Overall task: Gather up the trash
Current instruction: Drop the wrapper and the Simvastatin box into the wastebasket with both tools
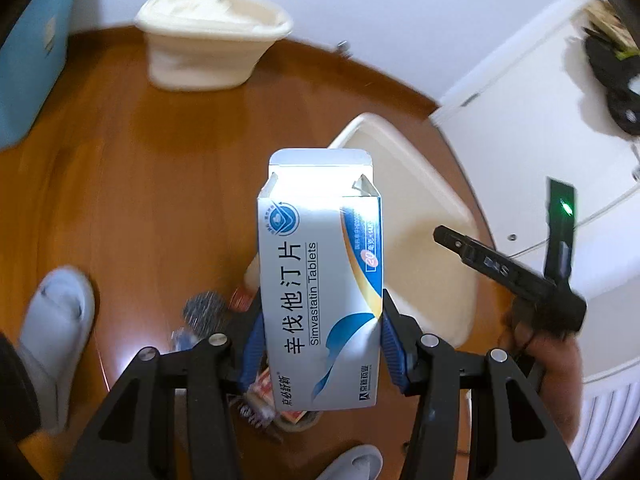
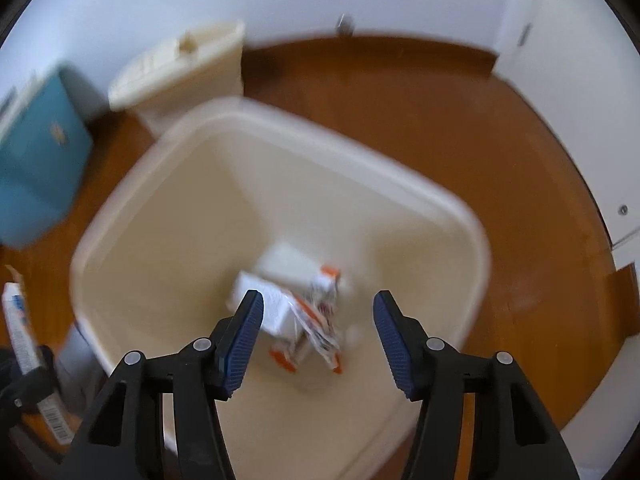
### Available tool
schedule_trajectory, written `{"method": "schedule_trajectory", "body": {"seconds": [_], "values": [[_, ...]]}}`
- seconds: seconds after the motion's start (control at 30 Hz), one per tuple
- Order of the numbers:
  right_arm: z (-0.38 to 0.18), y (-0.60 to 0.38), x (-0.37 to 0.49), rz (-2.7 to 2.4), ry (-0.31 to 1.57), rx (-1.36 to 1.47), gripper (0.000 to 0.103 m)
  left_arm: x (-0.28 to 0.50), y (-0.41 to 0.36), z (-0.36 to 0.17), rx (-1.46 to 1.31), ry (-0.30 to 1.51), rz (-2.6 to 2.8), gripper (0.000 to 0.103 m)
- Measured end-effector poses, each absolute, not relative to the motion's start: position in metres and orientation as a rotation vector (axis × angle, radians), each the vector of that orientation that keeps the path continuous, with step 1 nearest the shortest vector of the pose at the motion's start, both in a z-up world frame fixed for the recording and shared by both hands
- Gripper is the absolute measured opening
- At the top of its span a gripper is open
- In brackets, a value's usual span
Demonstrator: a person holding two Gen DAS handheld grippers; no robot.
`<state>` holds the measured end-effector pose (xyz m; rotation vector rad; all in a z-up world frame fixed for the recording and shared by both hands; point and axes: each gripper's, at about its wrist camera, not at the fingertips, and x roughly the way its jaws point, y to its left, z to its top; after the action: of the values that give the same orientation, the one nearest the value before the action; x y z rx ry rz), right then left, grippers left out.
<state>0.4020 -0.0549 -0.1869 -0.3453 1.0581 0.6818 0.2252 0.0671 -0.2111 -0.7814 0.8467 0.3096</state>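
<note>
The left gripper (image 1: 320, 344) clamps a tablet box (image 1: 320, 280) between its blue pads, the box standing lengthwise out ahead of the fingers with its far end flaps open. Beyond and to the right of this gripper stands a cream bin (image 1: 416, 216) on the wooden floor (image 1: 140, 180); a second cream bin (image 1: 208, 44) stands farther ahead to the left, by the wall. Under the held box, near the fingers, lies a small heap of litter (image 1: 256, 396), blurred.

The right gripper (image 2: 318, 342) hangs over the bin (image 2: 400, 184) with its jaws apart and nothing between the pads. Below and ahead of them, on the bin's bottom, lies a white and orange carton (image 2: 308, 316), blurred.
</note>
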Motion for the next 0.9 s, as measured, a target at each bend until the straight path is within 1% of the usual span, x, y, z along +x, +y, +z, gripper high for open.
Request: {"method": "schedule_trajectory", "body": {"seconds": [0.03,0.07,0.1,0.17,0.2,0.33,0.43,0.57,0.63,0.7,0.73,0.83,0.9], "values": [[-0.173,-0.068,0.399,0.694,1.010,-0.256,0.061,0.232,0.064,-0.202,-0.748,0.836,0.293,0.049],[-0.162,-0.083,0.394,0.704,0.969,-0.175,0.064,0.241,0.061,-0.194,-0.717,0.832,0.272,0.049],[-0.151,-0.103,0.391,0.701,0.926,-0.081,0.072,0.255,0.057,-0.188,-0.683,0.847,0.236,0.049],[-0.138,-0.142,0.385,0.641,0.850,0.068,0.084,0.289,0.047,-0.184,-0.607,0.908,0.166,0.049],[-0.136,-0.169,0.381,0.567,0.815,0.144,0.085,0.310,0.038,-0.186,-0.547,0.961,0.123,0.049],[-0.151,-0.234,0.370,0.461,0.797,0.322,0.085,0.380,0.012,-0.208,-0.395,1.155,-0.014,0.049],[-0.176,-0.256,0.365,0.418,0.843,0.364,0.085,0.417,-0.008,-0.228,-0.274,1.252,-0.048,0.049],[-0.209,-0.277,0.346,0.373,0.895,0.400,0.085,0.456,-0.022,-0.266,-0.205,1.394,-0.050,0.049],[-0.225,-0.283,0.335,0.333,0.919,0.368,0.085,0.462,-0.034,-0.280,-0.179,1.445,-0.034,0.049],[-0.255,-0.281,0.328,0.271,0.980,0.303,0.085,0.472,-0.043,-0.296,-0.142,1.499,-0.036,0.049],[-0.268,-0.280,0.327,0.250,1.005,0.290,0.085,0.476,-0.054,-0.292,-0.125,1.514,-0.027,0.049],[-0.310,-0.279,0.322,0.227,1.122,0.285,0.085,0.485,-0.064,-0.314,-0.110,1.589,-0.022,0.049],[-0.330,-0.281,0.314,0.225,1.182,0.295,0.085,0.487,-0.069,-0.323,-0.116,1.600,-0.024,0.050]]}}
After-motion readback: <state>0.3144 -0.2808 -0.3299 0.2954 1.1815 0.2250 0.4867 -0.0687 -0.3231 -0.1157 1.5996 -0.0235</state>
